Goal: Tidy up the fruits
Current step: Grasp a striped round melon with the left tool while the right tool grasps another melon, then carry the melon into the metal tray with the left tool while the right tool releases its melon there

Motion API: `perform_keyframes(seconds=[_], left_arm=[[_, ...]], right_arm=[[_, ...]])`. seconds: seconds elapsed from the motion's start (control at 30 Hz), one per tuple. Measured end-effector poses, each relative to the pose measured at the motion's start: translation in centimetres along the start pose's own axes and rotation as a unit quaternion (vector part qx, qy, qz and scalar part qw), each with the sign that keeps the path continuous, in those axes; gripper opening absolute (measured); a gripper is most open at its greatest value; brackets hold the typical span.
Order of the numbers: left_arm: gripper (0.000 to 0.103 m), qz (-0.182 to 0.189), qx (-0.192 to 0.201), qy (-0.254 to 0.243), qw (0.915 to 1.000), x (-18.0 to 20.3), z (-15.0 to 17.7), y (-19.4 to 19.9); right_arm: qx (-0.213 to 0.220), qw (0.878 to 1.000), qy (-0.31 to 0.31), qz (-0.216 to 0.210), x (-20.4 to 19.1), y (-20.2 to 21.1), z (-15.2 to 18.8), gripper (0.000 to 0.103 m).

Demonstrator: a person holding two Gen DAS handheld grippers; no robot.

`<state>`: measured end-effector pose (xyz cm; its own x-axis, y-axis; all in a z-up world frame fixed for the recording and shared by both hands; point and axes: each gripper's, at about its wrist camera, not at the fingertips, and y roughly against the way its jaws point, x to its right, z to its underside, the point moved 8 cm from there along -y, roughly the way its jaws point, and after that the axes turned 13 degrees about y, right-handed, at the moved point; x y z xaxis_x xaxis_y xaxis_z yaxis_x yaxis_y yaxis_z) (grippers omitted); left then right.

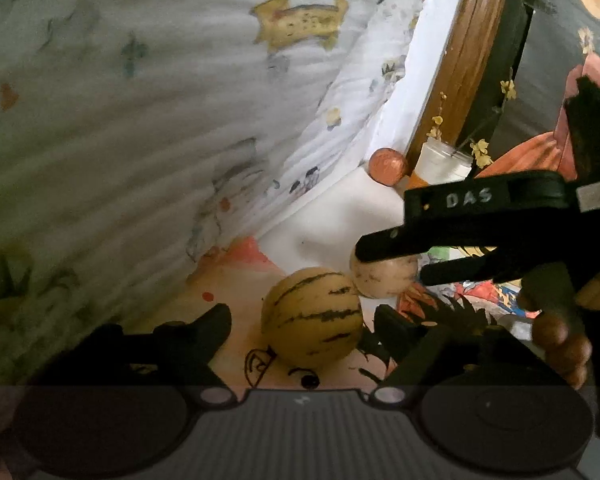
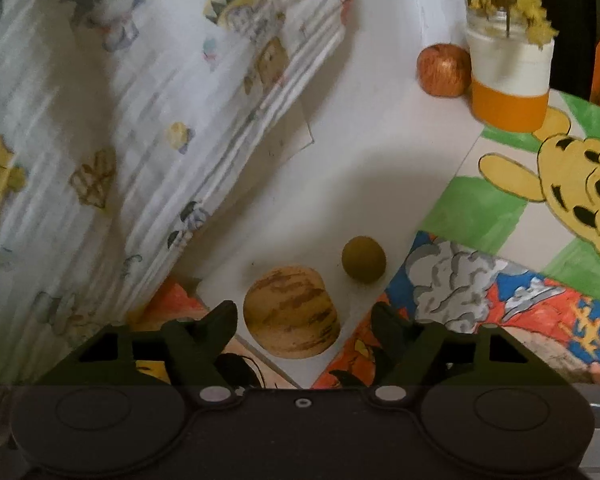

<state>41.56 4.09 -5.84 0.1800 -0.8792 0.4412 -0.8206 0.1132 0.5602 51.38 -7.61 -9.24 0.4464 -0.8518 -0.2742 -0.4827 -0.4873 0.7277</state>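
In the left wrist view a yellow fruit with dark stripes [image 1: 312, 316] rests on a drawing. My left gripper [image 1: 302, 316] is open, its fingers on either side of this fruit and not touching it. Just beyond lies a paler striped fruit [image 1: 380, 280], and my right gripper [image 1: 392, 266] reaches in from the right to straddle it. The right wrist view shows that pale fruit [image 2: 292, 312] on a white sheet between the fingers of the right gripper [image 2: 304, 316], which is open with gaps on both sides. A small olive round fruit [image 2: 364, 258] sits just past it.
A red apple [image 2: 444, 70] and a white and orange jar of yellow flowers [image 2: 508, 80] stand at the back. A patterned cloth [image 2: 100, 140] hangs along the left. Coloured drawings [image 2: 540, 220] cover the table on the right. A hand [image 1: 596, 292] holds the right gripper.
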Motion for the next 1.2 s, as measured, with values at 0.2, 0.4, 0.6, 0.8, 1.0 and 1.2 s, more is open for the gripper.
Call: perform_keyframes(seconds=[0.2,0.4,0.6,0.8,1.0,1.2], left_arm=[[0.067,0.009,-0.008,0.005,0.9999,-0.1,0.1,-0.2],[0.057,0.012,-0.014,0.005,0.9998,-0.2,0.1,-0.2],[0.057,0.014,-0.014,0.007,0.9998,-0.2,0.1,-0.2],[0.057,0.001,-0.012,-0.011,0.9999,0.1,0.2,0.0],[0.057,0.005,-0.031,0.003,0.9995,0.4,0.6,1.1],[0.057,0.004,-0.025,-0.007,0.9997,1.4,0.6,3.3]], right_arm=[[0.013,1.000,-0.004,-0.001,0.1,-0.3,-0.2,0.062],[0.015,1.000,0.004,0.001,-0.4,-0.1,0.2,0.053],[0.036,0.999,-0.022,0.001,-0.1,0.7,1.0,0.053],[0.047,0.998,-0.033,0.000,0.0,2.7,1.5,0.049],[0.052,0.998,-0.031,0.001,-0.1,6.0,2.7,0.048],[0.071,0.997,-0.036,-0.006,-0.1,9.0,4.4,0.048]])
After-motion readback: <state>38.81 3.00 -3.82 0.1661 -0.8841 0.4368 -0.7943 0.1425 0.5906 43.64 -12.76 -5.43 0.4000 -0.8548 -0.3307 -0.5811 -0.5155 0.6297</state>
